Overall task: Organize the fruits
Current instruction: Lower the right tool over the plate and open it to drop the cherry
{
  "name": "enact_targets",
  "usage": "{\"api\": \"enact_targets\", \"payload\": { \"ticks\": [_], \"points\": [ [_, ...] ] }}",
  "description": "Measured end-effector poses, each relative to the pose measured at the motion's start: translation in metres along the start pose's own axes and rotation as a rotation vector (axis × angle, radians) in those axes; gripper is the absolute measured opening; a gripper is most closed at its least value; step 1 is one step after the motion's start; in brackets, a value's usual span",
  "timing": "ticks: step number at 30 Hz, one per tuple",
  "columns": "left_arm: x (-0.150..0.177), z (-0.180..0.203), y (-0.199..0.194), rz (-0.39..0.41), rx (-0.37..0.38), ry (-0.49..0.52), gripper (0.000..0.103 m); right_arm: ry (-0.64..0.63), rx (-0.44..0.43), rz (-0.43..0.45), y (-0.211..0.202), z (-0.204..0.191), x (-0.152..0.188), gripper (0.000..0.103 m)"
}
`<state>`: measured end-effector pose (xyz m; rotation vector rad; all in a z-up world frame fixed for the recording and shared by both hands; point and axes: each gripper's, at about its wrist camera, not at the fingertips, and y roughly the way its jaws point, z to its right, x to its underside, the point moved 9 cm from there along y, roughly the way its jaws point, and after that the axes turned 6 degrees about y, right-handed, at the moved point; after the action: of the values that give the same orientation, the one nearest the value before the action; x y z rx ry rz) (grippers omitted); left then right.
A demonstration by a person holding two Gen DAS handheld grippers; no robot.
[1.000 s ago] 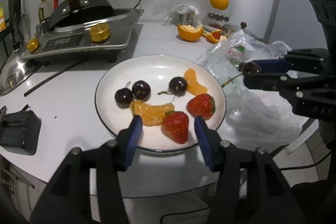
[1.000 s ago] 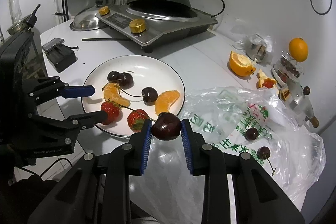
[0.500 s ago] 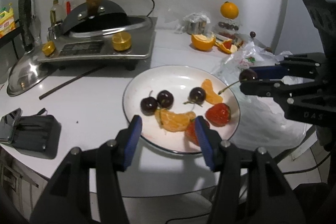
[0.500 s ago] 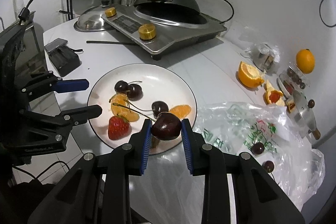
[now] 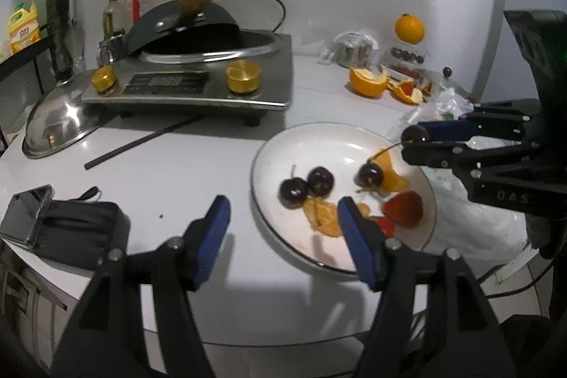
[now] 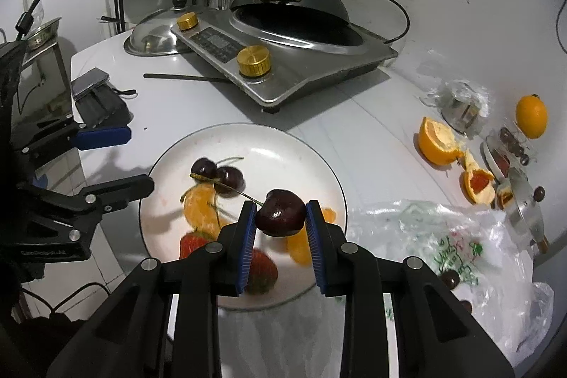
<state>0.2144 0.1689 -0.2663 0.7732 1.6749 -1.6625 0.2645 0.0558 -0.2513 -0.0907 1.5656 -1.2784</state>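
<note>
A white plate [image 6: 294, 144] [image 5: 319, 137] holds cherries [image 5: 293, 193], orange segments [image 5: 320, 215] and strawberries [image 5: 404, 208]. My right gripper [image 6: 281, 218] is shut on a dark stemmed cherry [image 6: 281, 212] and holds it above the plate's near right part; it shows in the left wrist view [image 5: 414, 134] at the plate's right rim. My left gripper [image 5: 283, 236] is open and empty, low over the table at the plate's left front edge.
A clear plastic bag [image 6: 453, 243] with loose cherries [image 6: 452, 278] lies right of the plate. An induction cooker with a wok [image 6: 283, 34], a steel lid [image 5: 56, 119], a black pouch with a phone [image 5: 63, 225], a chopstick [image 5: 141, 142], orange halves [image 6: 437, 144] and a whole orange [image 6: 531, 116] surround it.
My right gripper has carried the cherry from over the bag leftward to above the plate. My left gripper has drawn back and to the left, off the fruit at the plate's front.
</note>
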Motion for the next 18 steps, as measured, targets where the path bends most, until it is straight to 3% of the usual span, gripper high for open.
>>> {"api": "enact_targets", "payload": {
  "ticks": [18],
  "points": [
    [-0.003, -0.03, 0.02, -0.044, -0.036, -0.02, 0.065, 0.051, -0.041, -0.031, 0.049, 0.009, -0.021, 0.03]
  ]
}}
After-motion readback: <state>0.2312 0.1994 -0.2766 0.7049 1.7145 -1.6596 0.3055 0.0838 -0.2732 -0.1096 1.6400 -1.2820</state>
